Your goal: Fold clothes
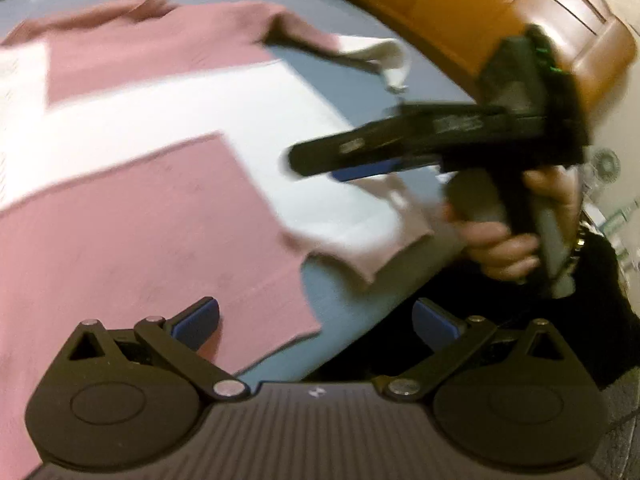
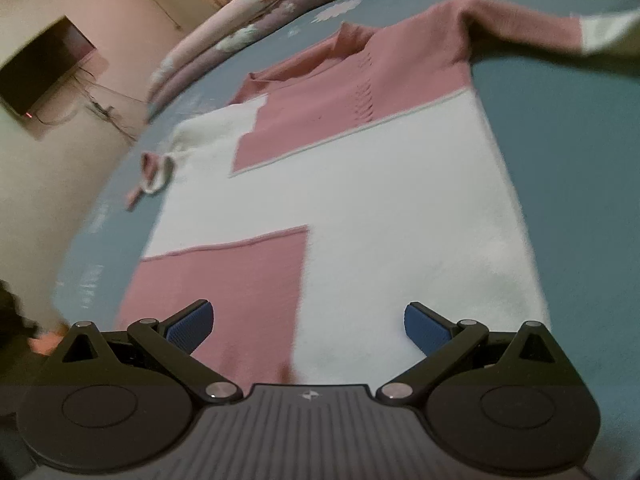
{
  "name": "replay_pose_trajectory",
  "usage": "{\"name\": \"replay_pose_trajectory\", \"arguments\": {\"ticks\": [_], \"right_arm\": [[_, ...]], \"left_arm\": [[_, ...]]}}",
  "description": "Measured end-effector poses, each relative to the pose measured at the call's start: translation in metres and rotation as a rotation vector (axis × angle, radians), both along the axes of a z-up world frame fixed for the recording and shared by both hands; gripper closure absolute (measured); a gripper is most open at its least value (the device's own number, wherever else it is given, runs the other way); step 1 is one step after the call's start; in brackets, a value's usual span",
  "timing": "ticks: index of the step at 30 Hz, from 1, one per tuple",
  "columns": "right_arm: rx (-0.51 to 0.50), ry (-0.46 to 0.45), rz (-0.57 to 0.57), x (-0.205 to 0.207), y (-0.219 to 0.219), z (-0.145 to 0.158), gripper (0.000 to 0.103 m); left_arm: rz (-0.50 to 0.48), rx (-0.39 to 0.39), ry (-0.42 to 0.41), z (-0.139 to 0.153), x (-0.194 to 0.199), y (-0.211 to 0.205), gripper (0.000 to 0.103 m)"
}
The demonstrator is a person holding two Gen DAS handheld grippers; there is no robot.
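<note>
Right wrist view: pink-and-white sweater (image 2: 360, 208) flat on blue bed (image 2: 580, 160), long axis running away from camera, collar at far end, hem nearest. Right gripper (image 2: 308, 326) spread wide, empty, over hem. Left gripper (image 1: 316, 322) likewise spread, empty.

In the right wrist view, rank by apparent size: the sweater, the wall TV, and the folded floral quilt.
1. Sweater: pink and white, by far the largest, spread flat on the blue bedsheet.
2. Floral quilt: a long band at the bed's far edge.
3. Wall TV: smallest.
The sweater lies nearest the camera, which inflates its size.
</note>
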State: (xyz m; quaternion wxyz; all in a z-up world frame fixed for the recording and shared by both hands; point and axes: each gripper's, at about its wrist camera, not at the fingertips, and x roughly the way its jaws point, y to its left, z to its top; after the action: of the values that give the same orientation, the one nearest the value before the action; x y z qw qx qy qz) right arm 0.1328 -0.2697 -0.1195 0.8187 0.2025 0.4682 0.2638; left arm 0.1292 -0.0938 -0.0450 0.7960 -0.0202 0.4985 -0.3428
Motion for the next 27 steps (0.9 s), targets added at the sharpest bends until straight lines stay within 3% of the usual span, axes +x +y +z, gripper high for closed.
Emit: {"name": "replay_pose_trajectory", "arguments": {"ticks": [5,9,15,17,20,22,25,27], "right_arm": [[0.058,0.063,0.076,-0.014,-0.003,0.0,0.0],[0.164,0.148,0.175,-0.023,-0.002,-0.007,0.0],[0.219,0.213,0.22,-0.025,0.004,-0.007,0.0],[0.255,0.192,0.239,-0.025,0.007,-0.002,0.0],[0.115,0.179,0.23,-0.024,0.023,-0.003,0.0],[0.078,0.156,0.266,-0.028,0.03,-0.001,0.0],[0.091,0.068,0.316,-0.038,0.03,0.013,0.0],[0.124,0.025,0.283,-0.038,0.023,0.019,0.0]], "left_arm": [[-0.005,0.02,-0.025,-0.004,-0.004,0.0,0.001],[-0.007,0.025,-0.021,-0.001,-0.003,0.002,0.001],[-0.006,0.041,-0.015,0.0,-0.004,-0.003,0.001],[-0.007,0.051,-0.018,0.002,-0.007,-0.005,0.001],[-0.008,0.068,-0.019,0.004,-0.01,-0.008,0.001],[-0.011,0.076,-0.02,0.004,-0.009,-0.009,0.001],[-0.012,0.076,-0.033,0.009,-0.009,-0.009,0.001],[-0.012,0.065,-0.057,0.017,-0.008,-0.008,0.001]]}}
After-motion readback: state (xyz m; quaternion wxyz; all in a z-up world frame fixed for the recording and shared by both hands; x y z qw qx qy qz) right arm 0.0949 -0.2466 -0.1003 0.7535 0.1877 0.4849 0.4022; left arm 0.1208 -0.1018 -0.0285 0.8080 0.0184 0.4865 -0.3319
